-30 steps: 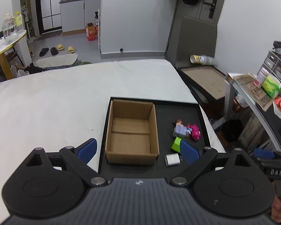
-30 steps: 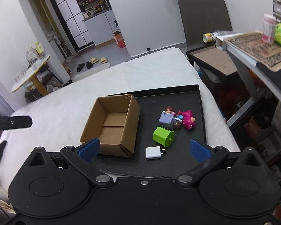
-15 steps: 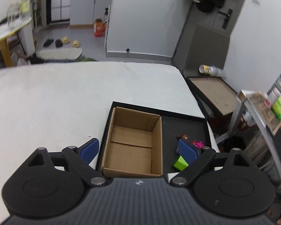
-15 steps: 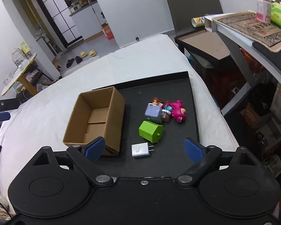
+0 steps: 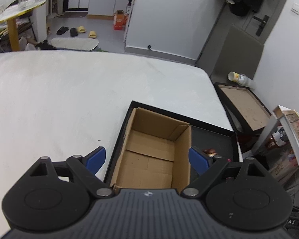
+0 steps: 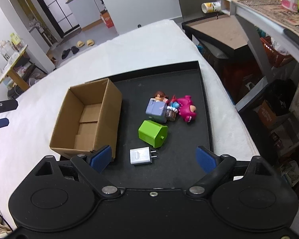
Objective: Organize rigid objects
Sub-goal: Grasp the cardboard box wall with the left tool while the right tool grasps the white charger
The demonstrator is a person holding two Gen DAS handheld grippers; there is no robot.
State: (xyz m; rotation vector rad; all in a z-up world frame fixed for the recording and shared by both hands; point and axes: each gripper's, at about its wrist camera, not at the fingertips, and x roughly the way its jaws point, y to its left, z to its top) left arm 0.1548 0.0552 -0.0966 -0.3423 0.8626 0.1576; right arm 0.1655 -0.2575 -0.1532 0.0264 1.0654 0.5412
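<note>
While both grippers hang spread and empty, the right gripper (image 6: 153, 156) risks nudging the smooth white charger (image 6: 140, 156), lying near six o'clock on the matte black tray (image 6: 204, 99), before pinching it. Toward twelve o'clock sit the glossy green block (image 6: 152, 133) and knobbly plastic figures (image 6: 170, 107). At nine o'clock the light, empty cardboard box (image 6: 109, 115) could slide if the left gripper (image 5: 147, 158), straddling it, bumps its thin wall.

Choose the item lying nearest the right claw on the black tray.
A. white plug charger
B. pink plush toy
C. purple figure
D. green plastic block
A: the white plug charger lies on the black tray just ahead of the open right claw, nearer than the other items.
</note>
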